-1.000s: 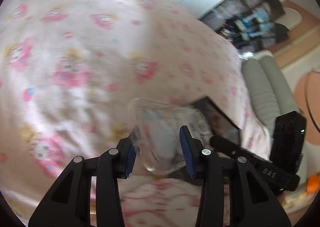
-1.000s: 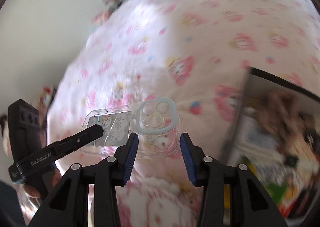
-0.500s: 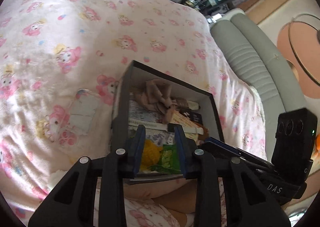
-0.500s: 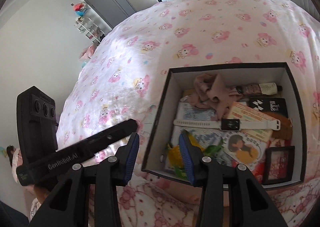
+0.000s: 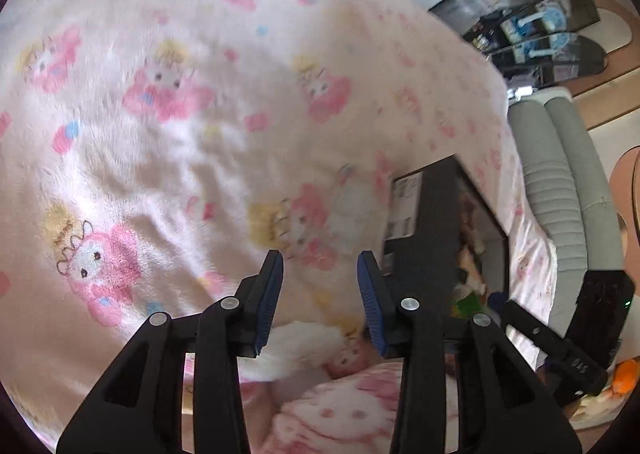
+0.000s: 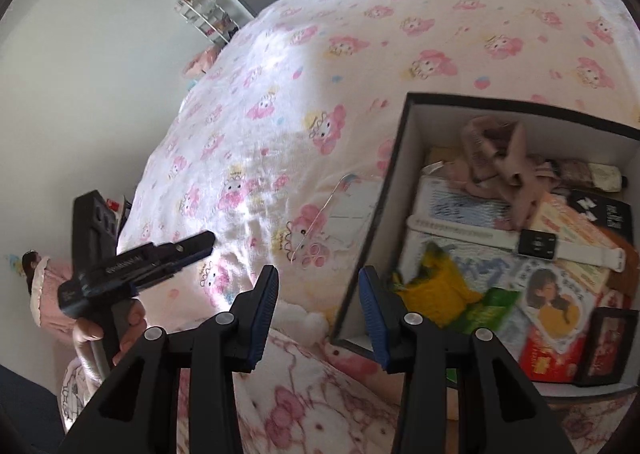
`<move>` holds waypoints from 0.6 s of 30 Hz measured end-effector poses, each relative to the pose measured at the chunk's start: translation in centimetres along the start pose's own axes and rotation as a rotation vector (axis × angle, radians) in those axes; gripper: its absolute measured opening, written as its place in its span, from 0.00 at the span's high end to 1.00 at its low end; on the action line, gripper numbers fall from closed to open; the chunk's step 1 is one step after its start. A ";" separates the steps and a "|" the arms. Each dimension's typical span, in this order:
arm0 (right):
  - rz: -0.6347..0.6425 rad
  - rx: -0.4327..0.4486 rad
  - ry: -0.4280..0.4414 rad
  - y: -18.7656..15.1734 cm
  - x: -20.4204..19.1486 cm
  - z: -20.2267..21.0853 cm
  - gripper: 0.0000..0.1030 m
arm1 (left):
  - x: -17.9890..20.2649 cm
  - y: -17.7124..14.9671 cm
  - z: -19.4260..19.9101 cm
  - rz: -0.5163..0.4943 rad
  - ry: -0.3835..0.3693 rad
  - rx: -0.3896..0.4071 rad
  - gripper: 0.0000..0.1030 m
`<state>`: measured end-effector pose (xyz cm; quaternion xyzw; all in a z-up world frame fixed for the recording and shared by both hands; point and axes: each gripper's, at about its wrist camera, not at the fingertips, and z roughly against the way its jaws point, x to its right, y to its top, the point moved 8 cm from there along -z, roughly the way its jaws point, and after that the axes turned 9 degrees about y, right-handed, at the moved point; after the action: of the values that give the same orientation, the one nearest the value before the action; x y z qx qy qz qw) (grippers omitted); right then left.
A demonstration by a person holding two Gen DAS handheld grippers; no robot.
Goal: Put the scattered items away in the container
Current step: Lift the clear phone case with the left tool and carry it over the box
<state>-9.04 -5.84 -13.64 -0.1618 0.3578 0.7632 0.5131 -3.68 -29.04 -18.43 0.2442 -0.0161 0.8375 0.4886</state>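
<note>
The left gripper hangs over the pink cartoon-print blanket, its jaws opening with nothing between the blue pads but blanket beneath. Just beyond its right finger lies a clear phone case, flat on the blanket and blurred in this view, touching or nearly touching the outer wall of the black box. The right gripper stands with its jaws apart and empty, above the near left corner of the same box, one finger over the blanket and the other over the box wall. Inside the box lie a yellow knitted item, a green packet, a white smartwatch, a beige crumpled cloth, a small dark picture frame and printed cards and booklets. From the right wrist view the phone case rests against the box's left outer wall, with the left gripper seen from the side, held in a hand well to the left.
</note>
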 end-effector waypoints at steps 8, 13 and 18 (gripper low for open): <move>0.050 -0.055 -0.109 0.8 -0.6 -5.4 0.63 | 0.0 -0.9 -8.3 -0.126 -0.039 -0.250 0.63; 0.028 -0.039 -0.143 1.4 0.7 -5.5 0.63 | 1.3 -0.7 -12.4 -0.188 -0.023 -0.334 0.68; 0.000 -0.023 -0.123 1.6 1.1 -4.5 0.63 | 2.9 -0.3 -11.8 -0.216 -0.073 -0.301 0.92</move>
<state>-11.46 -8.61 -16.79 -0.1205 0.3167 0.7759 0.5322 -9.22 -23.35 -27.60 0.1990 -0.1325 0.7588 0.6059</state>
